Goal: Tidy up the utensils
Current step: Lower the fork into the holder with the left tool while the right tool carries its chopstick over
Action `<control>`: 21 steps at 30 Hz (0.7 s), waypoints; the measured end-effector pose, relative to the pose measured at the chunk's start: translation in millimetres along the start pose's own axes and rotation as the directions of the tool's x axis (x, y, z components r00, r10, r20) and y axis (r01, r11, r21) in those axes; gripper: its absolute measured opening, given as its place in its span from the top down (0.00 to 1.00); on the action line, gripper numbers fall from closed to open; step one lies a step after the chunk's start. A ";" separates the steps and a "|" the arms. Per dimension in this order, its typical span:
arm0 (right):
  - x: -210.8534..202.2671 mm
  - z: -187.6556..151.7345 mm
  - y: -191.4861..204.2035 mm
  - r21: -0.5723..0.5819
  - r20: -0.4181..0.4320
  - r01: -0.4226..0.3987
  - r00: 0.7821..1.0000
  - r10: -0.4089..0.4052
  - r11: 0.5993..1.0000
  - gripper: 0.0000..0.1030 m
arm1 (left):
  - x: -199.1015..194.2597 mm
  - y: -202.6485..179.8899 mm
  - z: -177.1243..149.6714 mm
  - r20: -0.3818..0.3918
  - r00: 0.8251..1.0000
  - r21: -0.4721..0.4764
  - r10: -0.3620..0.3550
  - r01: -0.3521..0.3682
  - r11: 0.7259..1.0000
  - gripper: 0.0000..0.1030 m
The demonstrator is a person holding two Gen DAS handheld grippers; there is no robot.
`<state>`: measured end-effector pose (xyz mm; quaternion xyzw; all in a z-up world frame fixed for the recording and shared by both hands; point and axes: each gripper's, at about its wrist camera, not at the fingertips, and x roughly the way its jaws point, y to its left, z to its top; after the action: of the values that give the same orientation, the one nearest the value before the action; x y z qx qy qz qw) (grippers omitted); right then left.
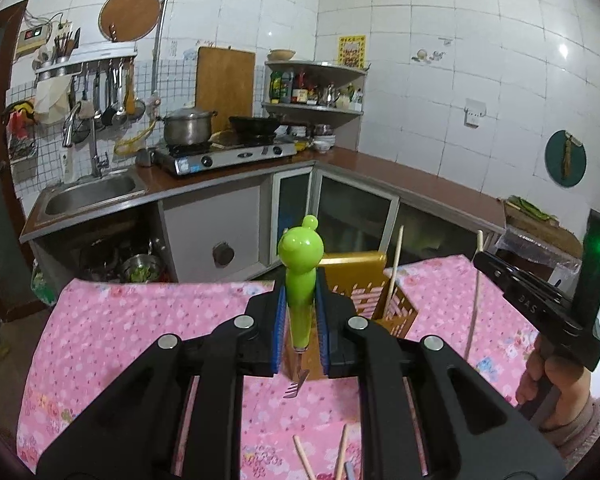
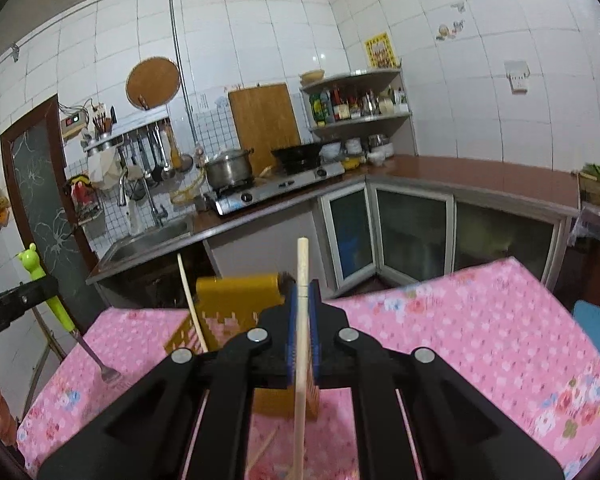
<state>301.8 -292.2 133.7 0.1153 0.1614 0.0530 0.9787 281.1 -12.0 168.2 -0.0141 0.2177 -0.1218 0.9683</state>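
Standing over the pink table point(image 1: 140, 340), the person has both tools loaded. The left gripper point(image 1: 300, 312) is clamped on a green fork point(image 1: 300, 276), handle up, tines hanging just above the cloth. The right gripper point(image 2: 302, 340) pinches a chopstick point(image 2: 301, 320) upright, close to the yellow holder point(image 2: 236, 292) in the middle of the table. One chopstick point(image 1: 394, 272) already leans inside that holder, so I judge the sorting begun but far from finished: neither the fork nor the held chopstick is in yet, and two more chopsticks point(image 1: 304, 456) lie loose on the cloth at the near edge. Whether other utensils wait out of sight, I cannot tell.
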 end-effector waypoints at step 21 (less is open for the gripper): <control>52.2 83.3 21.5 0.005 0.266 0.002 0.964 -0.003 1.000 0.94 | 87.2 -29.3 46.1 0.013 0.999 0.036 -0.048 0.048 0.998 0.88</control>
<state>376.9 -281.4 199.8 0.1236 0.0291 0.0353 0.9913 370.3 -62.7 175.8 -0.0027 0.2085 -0.1488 0.9666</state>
